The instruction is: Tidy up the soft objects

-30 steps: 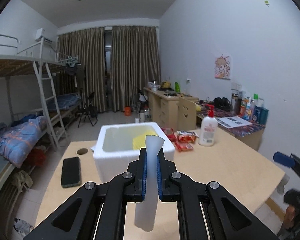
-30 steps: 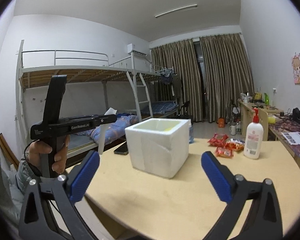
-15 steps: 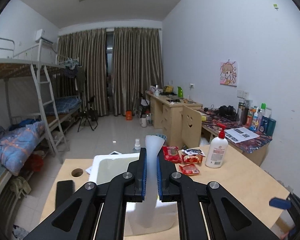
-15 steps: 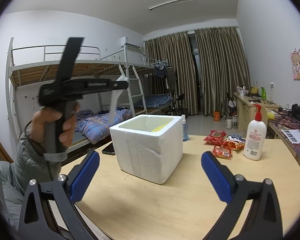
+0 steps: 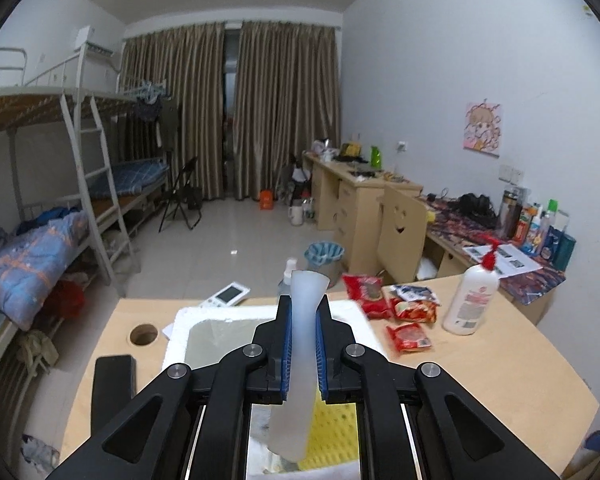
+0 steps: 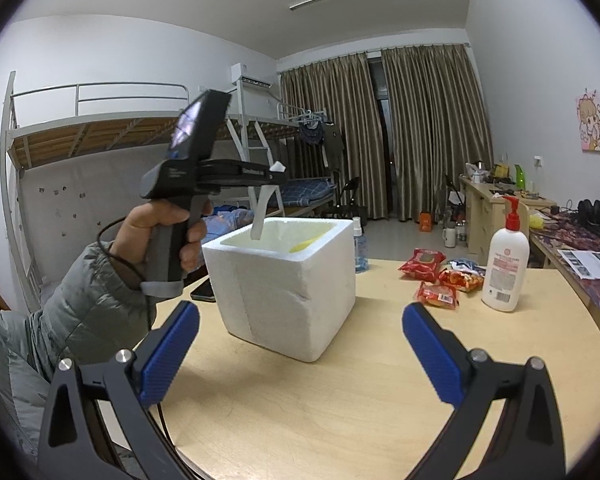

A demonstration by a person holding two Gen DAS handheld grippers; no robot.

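My left gripper (image 5: 303, 320) is shut on a white foam strip (image 5: 296, 380), which hangs down between the blue pads. It hovers over the open white foam box (image 5: 180, 332), where a yellow foam piece (image 5: 336, 428) lies inside. In the right wrist view the left gripper (image 6: 274, 178) holds the strip (image 6: 260, 216) with its lower end dipping just inside the foam box (image 6: 284, 280). My right gripper (image 6: 300, 344) stands open over the near part of the table, nothing between its fingers.
On the wooden table (image 6: 380, 400) lie red snack packets (image 6: 436, 280) and a white pump bottle (image 6: 504, 264) to the right of the box. A black phone (image 5: 112, 380) lies left of it, near a round hole (image 5: 143, 335). A sleeve (image 6: 80, 300) reaches in from the left.
The left gripper has carried the white strip forward, from in front of the foam box to above its opening. The right gripper has barely shifted.
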